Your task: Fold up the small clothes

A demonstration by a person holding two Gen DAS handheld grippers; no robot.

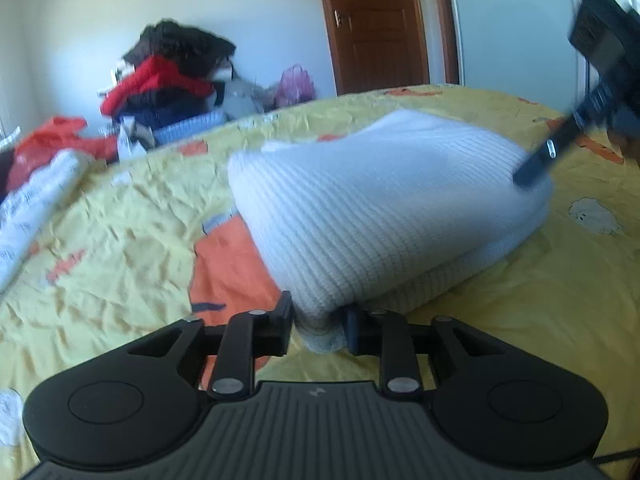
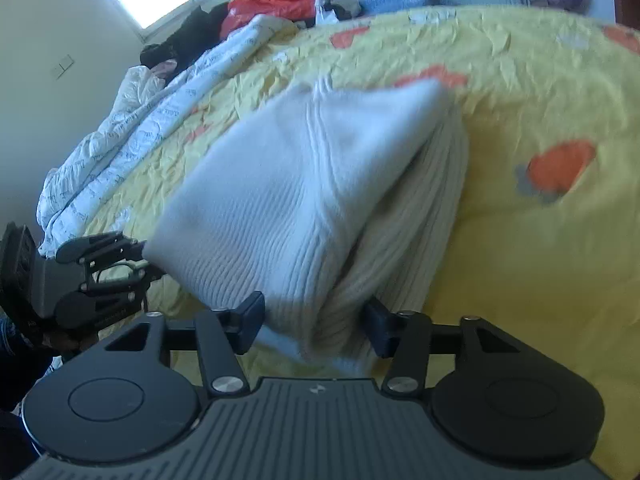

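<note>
Fingers of left gripper (image 1: 319, 322) and right gripper (image 2: 316, 322) each pinch the white sweater (image 1: 380, 208).

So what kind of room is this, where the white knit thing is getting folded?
Most likely a bedroom: the white knit garment lies on a bed with a yellow patterned sheet, a rumpled white quilt beside it, a pile of clothes behind, and a wooden door.

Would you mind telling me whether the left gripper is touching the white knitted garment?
Touching. In the left wrist view, the left gripper has its jaws closed on a bunched edge of the white knitted garment, with fabric pinched between them.
</note>
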